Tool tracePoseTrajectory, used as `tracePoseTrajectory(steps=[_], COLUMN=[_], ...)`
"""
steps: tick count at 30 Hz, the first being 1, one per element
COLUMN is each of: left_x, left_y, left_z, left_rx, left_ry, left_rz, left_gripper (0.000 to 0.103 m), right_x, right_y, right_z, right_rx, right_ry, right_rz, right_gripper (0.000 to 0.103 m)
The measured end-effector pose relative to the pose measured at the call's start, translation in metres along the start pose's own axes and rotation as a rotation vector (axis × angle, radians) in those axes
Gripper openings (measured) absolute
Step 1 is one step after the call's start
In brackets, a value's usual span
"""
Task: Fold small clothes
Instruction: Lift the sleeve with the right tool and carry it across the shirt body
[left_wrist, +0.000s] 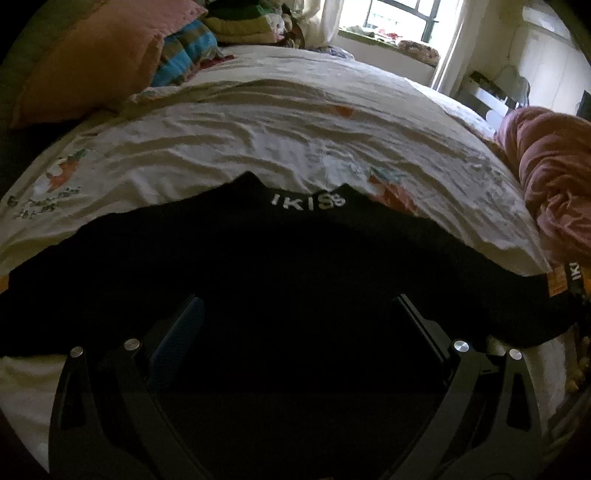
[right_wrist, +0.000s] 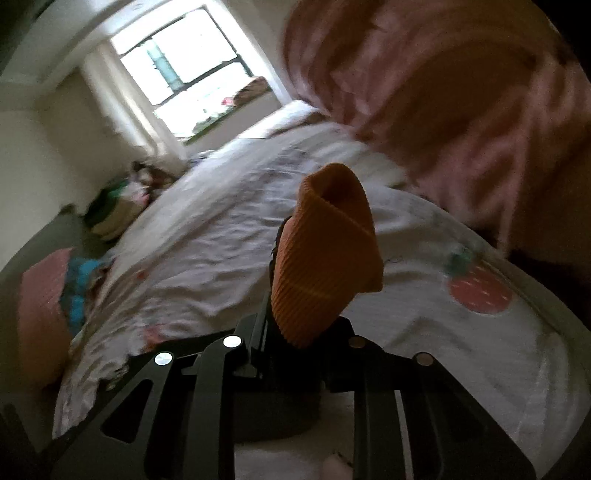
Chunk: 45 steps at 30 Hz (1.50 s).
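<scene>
Black knit, a long sock (left_wrist: 295, 251) with white lettering, lying crosswise on the bed (left_wrist: 258, 147), spreading wide just ahead of the left claw (left_wrist: 295, 317). Left claw standing well apart, pads clear of the fabric, hovering over the sock's middle, nothing clamped. Long axis running side to side across that view, far end trailing off toward the right edge, where an orange band is showing.

Over on the right: orange ribbed cuff (right_wrist: 325, 258) sticking up out of the right claw (right_wrist: 295, 332), pinched tight between closed-in pads, rising off the strawberry-print sheet (right_wrist: 461, 314). Looking like the same sock's cuff end, though not certain from these views. Right view blurring, so finer detail hard to call.

Judging the fold: cuff end already in the right claw's keeping, the sock's body lying straight in front of the left. Coming move likely hinging on carrying the cuff along that long axis toward the other end, left claw being the nearer one to pin or take the middle. Pink blanket (right_wrist: 461, 92) bunching close by on the right, worth steering clear of.
</scene>
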<state>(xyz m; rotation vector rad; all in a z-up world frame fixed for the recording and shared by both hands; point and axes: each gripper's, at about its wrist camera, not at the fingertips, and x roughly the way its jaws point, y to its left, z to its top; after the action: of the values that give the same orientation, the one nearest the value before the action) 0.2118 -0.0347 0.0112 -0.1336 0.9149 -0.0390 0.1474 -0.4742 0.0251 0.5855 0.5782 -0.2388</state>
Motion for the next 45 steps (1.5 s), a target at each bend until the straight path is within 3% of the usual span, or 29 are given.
tracePoseTrajectory(steps=[6, 14, 34, 45], left_x=[-0.018, -0.036, -0.046, -0.039], left_y=[0.014, 0.035, 0.095, 0.133], left_z=[0.005, 0.006, 0.005, 0.0], left_rx=[-0.046, -0.067, -0.182, -0.253], left_ry=[-0.028, -0.069, -0.076, -0.07], left_rz=[-0.005, 0.006, -0.048, -0.042], left_gripper=[0.094, 0.094, 0.094, 0.094], right_x=[-0.015, -0.027, -0.018, -0.003], right_y=[0.06, 0.128, 0.238, 0.286], right_z=[0.0, -0.017, -0.075, -0.115], right_rx=[-0.125, -0.295, -0.481, -0.559], right_ry=[-0.012, -0.026, 0.049, 0.115], right_rz=[0.109, 0.136, 0.263, 0.299], right_gripper=[0.02, 0.02, 0.02, 0.02])
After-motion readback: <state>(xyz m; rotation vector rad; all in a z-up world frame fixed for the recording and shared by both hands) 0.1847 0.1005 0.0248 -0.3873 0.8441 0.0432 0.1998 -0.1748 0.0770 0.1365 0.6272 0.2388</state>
